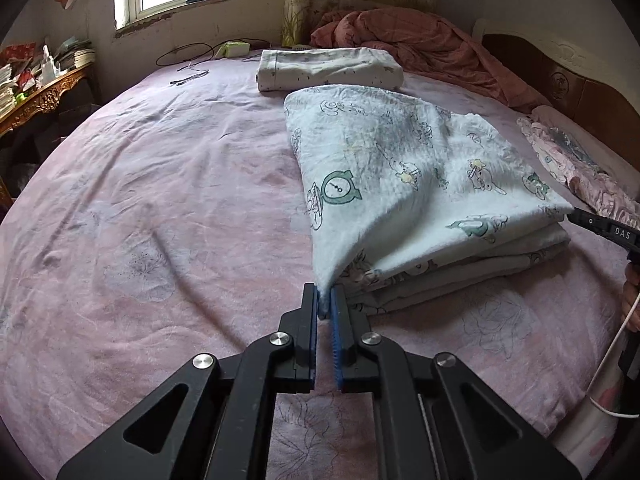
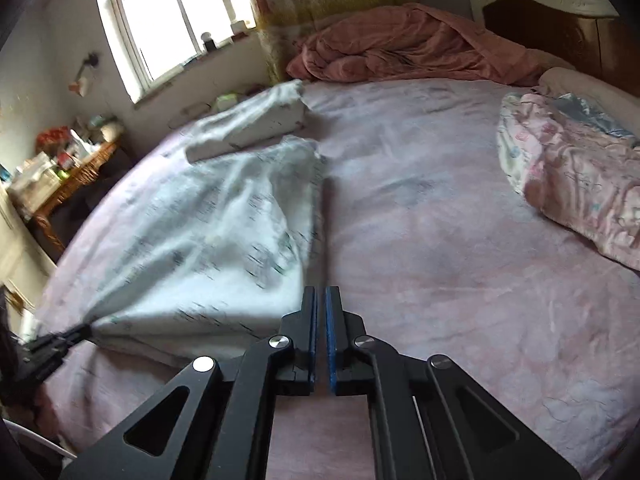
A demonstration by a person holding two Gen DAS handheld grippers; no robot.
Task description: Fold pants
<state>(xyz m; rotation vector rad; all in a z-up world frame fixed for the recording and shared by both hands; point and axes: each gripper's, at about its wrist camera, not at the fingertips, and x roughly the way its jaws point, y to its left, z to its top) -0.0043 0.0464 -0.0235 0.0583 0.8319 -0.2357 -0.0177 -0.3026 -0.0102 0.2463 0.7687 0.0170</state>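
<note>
The pale blue pants (image 1: 400,168), printed with cartoon figures, lie folded in a stack on the pink bed sheet (image 1: 160,200). My left gripper (image 1: 325,294) is shut on the near corner of the top layer, which rises off the stack like a tent. My right gripper (image 1: 576,213) meets the top layer's right corner. In the blurred right wrist view the right gripper (image 2: 321,292) has its jaws together at the edge of the pants (image 2: 200,240), and the fabric seems pinched between them. The left gripper (image 2: 82,330) shows at the far left, holding the cloth.
A folded white garment (image 1: 328,68) lies just beyond the pants. A crumpled pink quilt (image 1: 408,40) fills the far end near the dark headboard (image 1: 560,76). A pink patterned garment (image 2: 572,176) lies at the right. A cluttered side table (image 1: 44,92) stands to the left.
</note>
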